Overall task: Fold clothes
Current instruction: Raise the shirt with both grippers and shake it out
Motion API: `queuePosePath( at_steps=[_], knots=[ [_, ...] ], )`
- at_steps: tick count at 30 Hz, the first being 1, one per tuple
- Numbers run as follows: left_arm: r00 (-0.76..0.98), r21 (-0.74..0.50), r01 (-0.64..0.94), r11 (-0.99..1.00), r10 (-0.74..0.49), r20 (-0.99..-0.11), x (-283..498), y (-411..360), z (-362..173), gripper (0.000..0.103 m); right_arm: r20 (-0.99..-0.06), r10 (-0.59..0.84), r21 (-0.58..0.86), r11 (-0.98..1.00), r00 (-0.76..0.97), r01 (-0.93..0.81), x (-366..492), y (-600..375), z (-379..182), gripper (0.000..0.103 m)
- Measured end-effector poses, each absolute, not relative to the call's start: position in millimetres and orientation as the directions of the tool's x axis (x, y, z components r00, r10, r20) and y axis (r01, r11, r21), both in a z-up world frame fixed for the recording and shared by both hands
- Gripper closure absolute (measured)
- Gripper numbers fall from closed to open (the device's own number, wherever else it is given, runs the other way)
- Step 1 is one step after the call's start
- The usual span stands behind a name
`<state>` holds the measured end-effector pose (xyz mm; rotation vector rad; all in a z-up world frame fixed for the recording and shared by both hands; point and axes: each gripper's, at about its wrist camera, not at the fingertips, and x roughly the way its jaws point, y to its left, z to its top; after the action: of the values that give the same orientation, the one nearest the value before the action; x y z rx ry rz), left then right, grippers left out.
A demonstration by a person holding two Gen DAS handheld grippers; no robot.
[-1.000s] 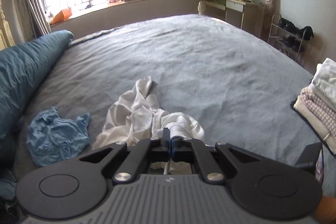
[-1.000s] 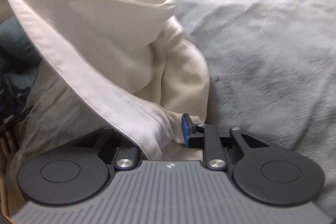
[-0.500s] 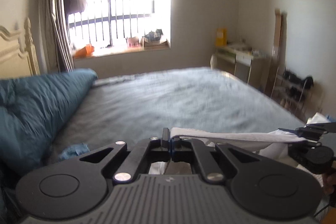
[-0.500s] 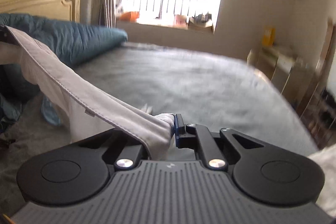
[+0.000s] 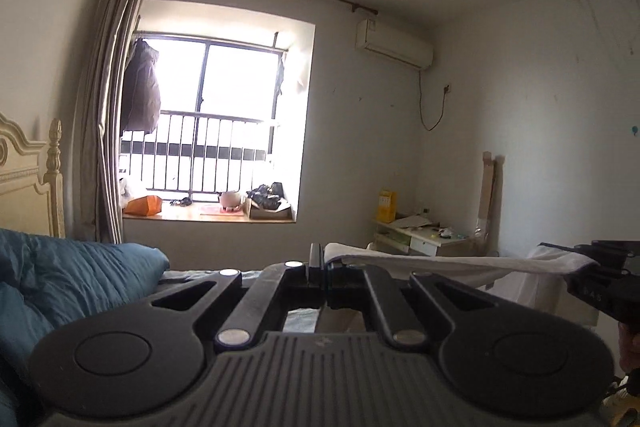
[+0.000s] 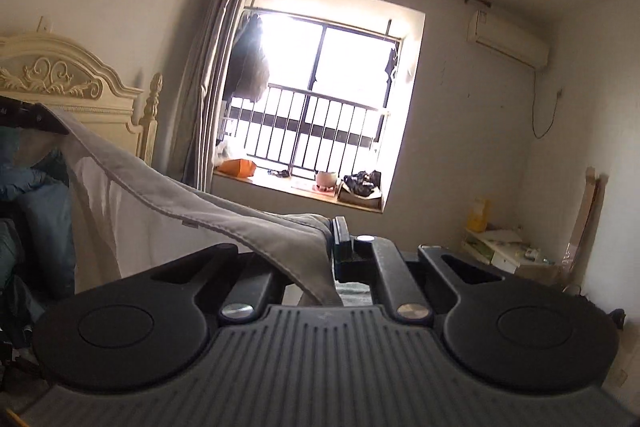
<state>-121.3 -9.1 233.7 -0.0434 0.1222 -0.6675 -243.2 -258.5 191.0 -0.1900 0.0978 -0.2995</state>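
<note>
The left gripper and right gripper are each clenching the white garment, stretching it between them, partly hiding the blue duvet and desk.

White garment, plain, greying where the light falls behind it, its hem a pale stitched band. Black left gripper, ribbed grey body; black right gripper with a blue pad showing at the jaws. Teal-blue quilt on the left. Cream headboard with gilt scrollwork. Beige-grey curtain. Far off, an orange bag on the sill, a yellow box on the white surface, a white air conditioner.
</note>
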Motion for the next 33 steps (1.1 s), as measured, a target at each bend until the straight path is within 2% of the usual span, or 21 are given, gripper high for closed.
queuePosePath(
  at_steps=[13, 18, 21, 24, 33],
  knots=[
    [0.714, -0.086, 0.7, 0.709, -0.696, 0.072, -187.5, 1.4, 286.8, 0.101, 0.118, -0.313, -0.169, 0.929, 0.942, 0.33, -323.0, -258.1, 252.0, 0.1],
    [0.7, -0.087, 0.715, 0.694, -0.709, 0.086, -190.2, -9.3, 282.6, 0.101, 0.153, -0.324, -0.181, 0.92, 0.934, 0.348, -334.1, -265.3, 262.6, 0.099],
    [0.697, -0.102, 0.716, 0.691, -0.715, 0.055, -181.5, -16.0, 267.3, 0.101, 0.121, -0.338, -0.193, 0.914, 0.933, 0.356, -326.3, -273.5, 255.6, 0.1],
    [0.701, -0.13, 0.706, 0.697, -0.713, -0.012, -164.3, -25.3, 244.3, 0.101, 0.053, -0.352, -0.192, 0.915, 0.935, 0.355, -309.0, -284.5, 240.6, 0.1],
    [0.735, -0.16, 0.59, 0.792, -0.608, -0.301, -75.4, -80.3, 160.6, 0.101, -0.171, -0.308, -0.142, 0.948, 0.936, 0.286, -223.8, -336.3, 159.2, 0.099]
  ],
)
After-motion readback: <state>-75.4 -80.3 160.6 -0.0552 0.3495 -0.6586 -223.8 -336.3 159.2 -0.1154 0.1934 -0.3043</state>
